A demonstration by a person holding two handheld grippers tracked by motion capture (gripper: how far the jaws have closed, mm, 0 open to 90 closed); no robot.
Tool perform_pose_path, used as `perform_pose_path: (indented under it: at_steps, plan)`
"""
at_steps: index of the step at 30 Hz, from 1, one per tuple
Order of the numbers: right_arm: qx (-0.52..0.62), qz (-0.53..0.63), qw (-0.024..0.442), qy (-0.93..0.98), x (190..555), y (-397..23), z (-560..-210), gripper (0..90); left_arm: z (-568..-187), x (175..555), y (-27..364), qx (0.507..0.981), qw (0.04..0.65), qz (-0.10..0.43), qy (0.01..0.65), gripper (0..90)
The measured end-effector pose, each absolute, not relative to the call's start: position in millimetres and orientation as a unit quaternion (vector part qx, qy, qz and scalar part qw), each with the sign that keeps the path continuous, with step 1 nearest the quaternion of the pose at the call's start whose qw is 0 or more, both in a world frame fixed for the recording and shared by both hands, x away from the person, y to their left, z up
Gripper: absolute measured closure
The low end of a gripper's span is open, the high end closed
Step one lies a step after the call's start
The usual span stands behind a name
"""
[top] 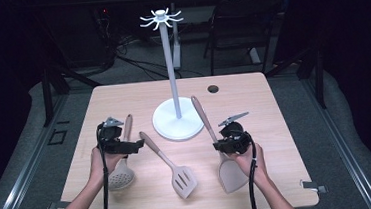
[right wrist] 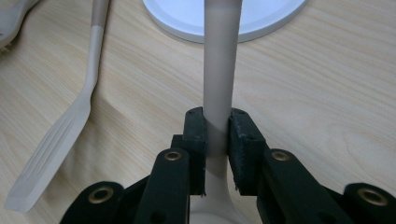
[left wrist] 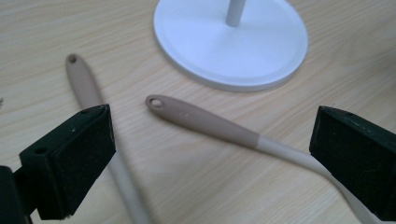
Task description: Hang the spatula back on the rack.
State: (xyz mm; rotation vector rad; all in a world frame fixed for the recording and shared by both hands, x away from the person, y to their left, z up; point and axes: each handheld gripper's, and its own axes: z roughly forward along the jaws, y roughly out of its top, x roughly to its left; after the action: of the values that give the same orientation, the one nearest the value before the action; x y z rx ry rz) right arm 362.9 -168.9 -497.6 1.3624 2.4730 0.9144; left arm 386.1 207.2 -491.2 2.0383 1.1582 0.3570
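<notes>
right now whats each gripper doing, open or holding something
left gripper: open, holding nothing, jaws wide above the slotted turner handle.
right gripper: shut on the solid spatula handle.

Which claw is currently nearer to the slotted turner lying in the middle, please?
Left. The left claw hangs open just beside the slotted turner handle; the right claw grips the spatula farther off.

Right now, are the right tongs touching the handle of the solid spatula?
Touching. In the right gripper view, the right tongs are shut on the solid spatula's handle, with both pads pressed against its sides.
</notes>
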Motion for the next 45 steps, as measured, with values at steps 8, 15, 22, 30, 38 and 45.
perform_pose_path:
  at_steps: [8,15,22,30,38,45]
  plan:
    - [0.446,0.319,0.093,0.831,362.7,-161.3,-494.2,78.6,-481.3,384.0,177.3,0.800,0.414,0.122,0.418,0.4]
    - [0.432,0.325,0.103,0.835,363.8,-150.1,-491.2,78.6,-480.4,386.0,145.9,0.810,0.428,0.103,0.388,0.1]
    - [0.425,0.326,0.103,0.838,364.1,-141.0,-492.4,78.5,-484.2,389.0,121.9,0.814,0.439,0.081,0.373,0.2]
    - [0.408,0.327,0.111,0.845,363.0,-124.5,-493.5,78.6,-487.6,392.0,96.2,0.807,0.466,0.053,0.359,9.8]
    - [0.399,0.331,0.114,0.847,361.1,-120.0,-494.3,78.5,-490.4,395.6,82.0,0.803,0.485,0.026,0.344,29.8]
    - [0.384,0.337,0.127,0.850,356.1,-115.1,-492.3,78.4,-494.4,398.0,81.5,0.783,0.511,0.002,0.354,51.3]
